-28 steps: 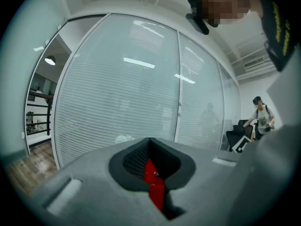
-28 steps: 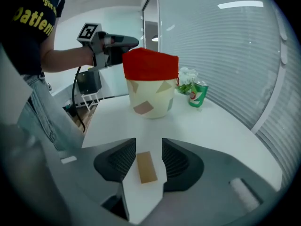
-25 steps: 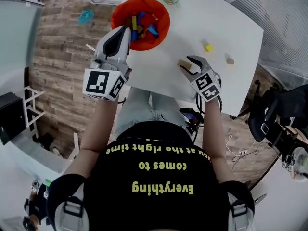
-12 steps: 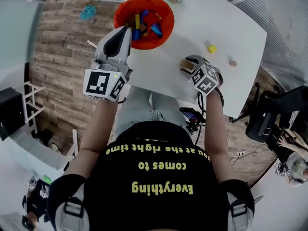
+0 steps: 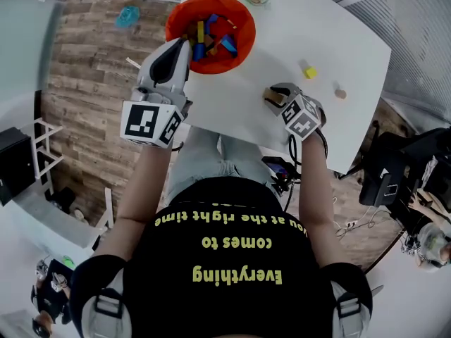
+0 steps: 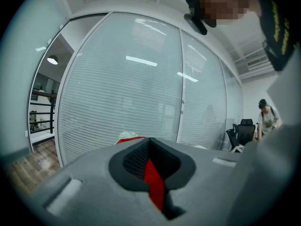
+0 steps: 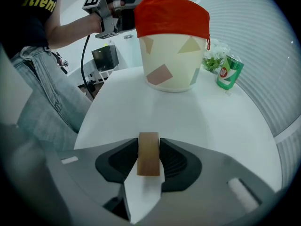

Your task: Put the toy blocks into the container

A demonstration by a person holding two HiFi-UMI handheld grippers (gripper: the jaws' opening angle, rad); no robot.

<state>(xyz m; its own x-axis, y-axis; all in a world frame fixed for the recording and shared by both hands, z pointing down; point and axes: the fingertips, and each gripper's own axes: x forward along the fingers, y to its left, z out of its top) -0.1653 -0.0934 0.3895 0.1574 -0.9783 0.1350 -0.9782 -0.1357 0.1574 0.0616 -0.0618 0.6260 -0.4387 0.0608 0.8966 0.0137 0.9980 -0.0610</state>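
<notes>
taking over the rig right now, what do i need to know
Grippers: left gripper is shut on the container at its red rim. The right gripper has just been closing its jaws and now pinches the tan block on the table.
Done: several blocks are in the container.
Left: drop the tan block in, then the yellow block and the small brown block.

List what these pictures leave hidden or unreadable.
- Head view: the brown block is mostly covered by the right tongs.
- Right gripper view: the wall of the container hides its contents.
- Left gripper view: the left tongs block the table.
- Head view: the far small block is too small to tell its shape.
</notes>
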